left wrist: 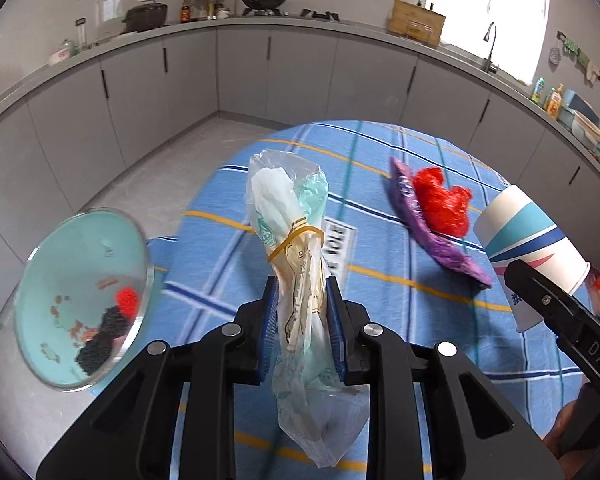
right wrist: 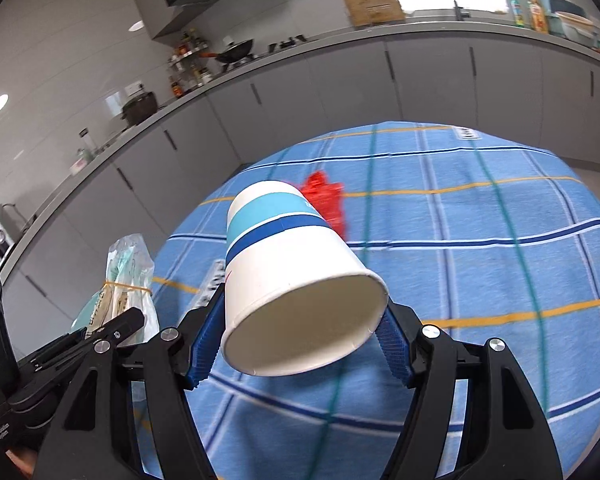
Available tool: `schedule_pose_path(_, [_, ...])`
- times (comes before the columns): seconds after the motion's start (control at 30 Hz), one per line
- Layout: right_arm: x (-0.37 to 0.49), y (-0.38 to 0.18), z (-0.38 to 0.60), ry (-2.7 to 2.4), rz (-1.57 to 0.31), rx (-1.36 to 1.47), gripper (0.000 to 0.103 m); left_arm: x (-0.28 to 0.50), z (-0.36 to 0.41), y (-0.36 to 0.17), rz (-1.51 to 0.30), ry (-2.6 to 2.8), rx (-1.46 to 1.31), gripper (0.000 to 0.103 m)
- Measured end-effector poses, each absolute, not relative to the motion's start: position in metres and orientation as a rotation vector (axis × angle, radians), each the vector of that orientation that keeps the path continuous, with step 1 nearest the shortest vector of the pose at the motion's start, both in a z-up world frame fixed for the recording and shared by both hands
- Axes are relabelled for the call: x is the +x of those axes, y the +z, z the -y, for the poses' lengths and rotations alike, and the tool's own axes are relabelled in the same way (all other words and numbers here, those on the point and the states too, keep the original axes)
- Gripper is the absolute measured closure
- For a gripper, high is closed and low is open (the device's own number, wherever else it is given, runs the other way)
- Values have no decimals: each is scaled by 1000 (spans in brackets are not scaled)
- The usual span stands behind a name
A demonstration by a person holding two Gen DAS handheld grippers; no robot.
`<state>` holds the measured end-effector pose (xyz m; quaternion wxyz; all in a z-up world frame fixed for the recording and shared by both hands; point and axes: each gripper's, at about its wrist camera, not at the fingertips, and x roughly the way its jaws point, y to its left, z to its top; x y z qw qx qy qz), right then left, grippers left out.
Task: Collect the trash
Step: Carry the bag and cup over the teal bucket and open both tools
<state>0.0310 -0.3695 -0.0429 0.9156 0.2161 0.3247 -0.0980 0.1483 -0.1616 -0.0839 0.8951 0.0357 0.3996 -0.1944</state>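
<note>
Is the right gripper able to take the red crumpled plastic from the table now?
Probably not. The right gripper is already clamped on the paper cup, so its jaws are full. The red plastic lies uncovered on a purple wrapper.

The left hand-held gripper [left wrist: 302, 300] points steeply downward, its jaws nearly closed, pads clamped on a plastic bag [left wrist: 300, 280]; the right hand-held gripper [right wrist: 300, 332] tilts down too, jaws wide, gripping a paper cup [right wrist: 296, 280]
</note>
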Motion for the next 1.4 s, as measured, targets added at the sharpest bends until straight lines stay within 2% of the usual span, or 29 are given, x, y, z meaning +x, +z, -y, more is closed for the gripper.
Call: schedule_pose_path(1.4, [119, -37, 168, 139, -752, 276, 35, 191, -23, -90, -838, -106, -112, 79])
